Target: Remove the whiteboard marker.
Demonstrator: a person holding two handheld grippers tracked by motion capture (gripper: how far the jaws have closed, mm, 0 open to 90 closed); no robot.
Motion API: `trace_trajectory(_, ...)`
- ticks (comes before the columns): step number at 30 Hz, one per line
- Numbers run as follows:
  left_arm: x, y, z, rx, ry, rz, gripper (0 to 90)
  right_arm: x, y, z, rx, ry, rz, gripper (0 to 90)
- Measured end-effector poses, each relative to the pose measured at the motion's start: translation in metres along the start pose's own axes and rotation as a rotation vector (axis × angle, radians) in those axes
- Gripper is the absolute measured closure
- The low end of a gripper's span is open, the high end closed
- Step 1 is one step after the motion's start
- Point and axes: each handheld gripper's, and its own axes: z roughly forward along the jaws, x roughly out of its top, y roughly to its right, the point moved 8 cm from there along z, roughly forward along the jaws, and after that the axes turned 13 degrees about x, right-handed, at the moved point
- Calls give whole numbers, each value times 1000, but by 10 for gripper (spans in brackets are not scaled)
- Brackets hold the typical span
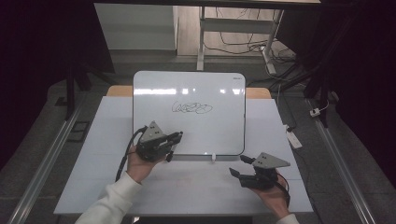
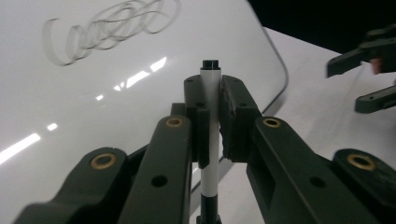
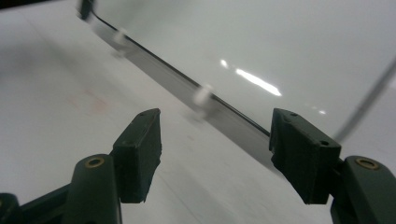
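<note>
The left tool [image 2: 212, 116] is clamped on a white marker [image 2: 211, 88] over the whiteboard [image 1: 187, 93], while the right tool [image 3: 217, 156] hangs wide open, empty, above the counter [image 1: 196, 186] near its front edge.

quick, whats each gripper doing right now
Left gripper: closed on a marker, over the whiteboard.
Right gripper: open, holding nothing, above the table by the whiteboard's near edge.
</note>
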Motion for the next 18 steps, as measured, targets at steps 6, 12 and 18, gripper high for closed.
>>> trace_trajectory(6,6,24,9,-55,10,21,816,21,-24,31,100,-1,41,376)
trace_trajectory(12,9,39,13,-78,19,40,815,34,-38,55,141,-20,51,390)
trace_trajectory(18,10,45,15,-81,30,44,815,49,-47,77,165,-20,70,421)
